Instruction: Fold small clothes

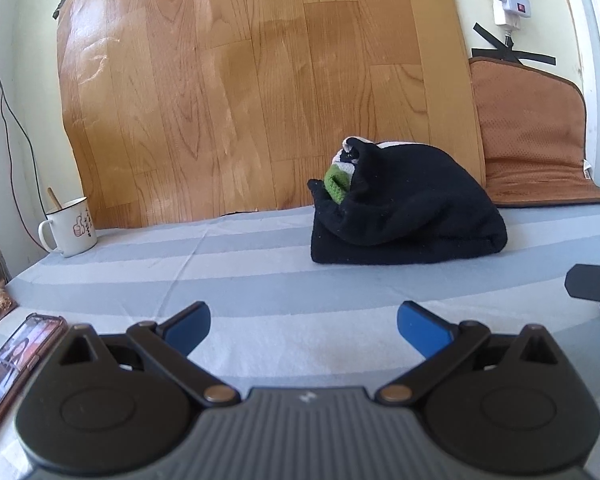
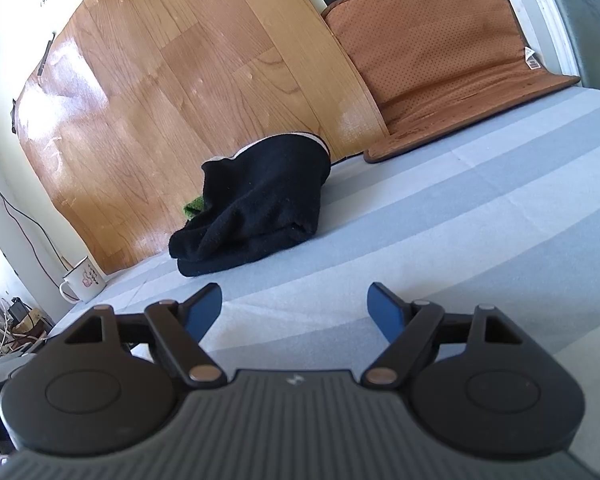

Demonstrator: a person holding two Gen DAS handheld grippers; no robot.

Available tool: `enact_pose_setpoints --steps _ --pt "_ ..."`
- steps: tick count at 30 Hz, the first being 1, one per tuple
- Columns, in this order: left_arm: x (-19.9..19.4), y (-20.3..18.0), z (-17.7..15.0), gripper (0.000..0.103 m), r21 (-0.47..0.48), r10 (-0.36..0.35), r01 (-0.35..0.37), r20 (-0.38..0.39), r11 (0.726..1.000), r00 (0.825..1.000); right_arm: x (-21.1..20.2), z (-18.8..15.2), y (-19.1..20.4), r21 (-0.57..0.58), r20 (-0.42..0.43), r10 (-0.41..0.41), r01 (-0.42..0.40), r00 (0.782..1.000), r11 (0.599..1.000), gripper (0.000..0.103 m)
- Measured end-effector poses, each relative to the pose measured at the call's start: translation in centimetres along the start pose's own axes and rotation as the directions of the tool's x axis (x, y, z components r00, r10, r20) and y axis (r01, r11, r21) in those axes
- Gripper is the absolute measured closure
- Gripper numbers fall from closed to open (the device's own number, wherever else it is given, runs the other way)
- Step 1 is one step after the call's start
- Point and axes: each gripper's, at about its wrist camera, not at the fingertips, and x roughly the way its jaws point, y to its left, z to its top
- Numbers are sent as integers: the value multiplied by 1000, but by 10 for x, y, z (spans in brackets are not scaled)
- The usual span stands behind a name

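A small black garment [image 1: 408, 212] lies bunched in a folded heap on the grey-striped cloth [image 1: 240, 280], with a green patch [image 1: 338, 182] and white trim at its upper left. The right wrist view shows the same black garment [image 2: 260, 204] ahead and slightly left, a sliver of green [image 2: 194, 204] at its left side. My left gripper [image 1: 303, 330] hovers open in front of the heap, well short of it, nothing between its blue pads. My right gripper [image 2: 295, 312] is also open and empty, apart from the garment.
A white mug [image 1: 71, 227] with a stick in it stands at the back left. A phone [image 1: 12, 364] lies at the left edge. A wood-pattern sheet [image 1: 260, 80] covers the wall behind. A brown mat [image 2: 440, 60] leans at the back right. A dark device [image 1: 594, 284] shows at the right edge.
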Motion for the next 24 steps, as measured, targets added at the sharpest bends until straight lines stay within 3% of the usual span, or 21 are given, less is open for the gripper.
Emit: enact_pose_setpoints --steps 24 --pt "2 4 0 0 12 -18 18 -6 1000 1000 -1 0 0 2 2 0 0 1000 1000 21"
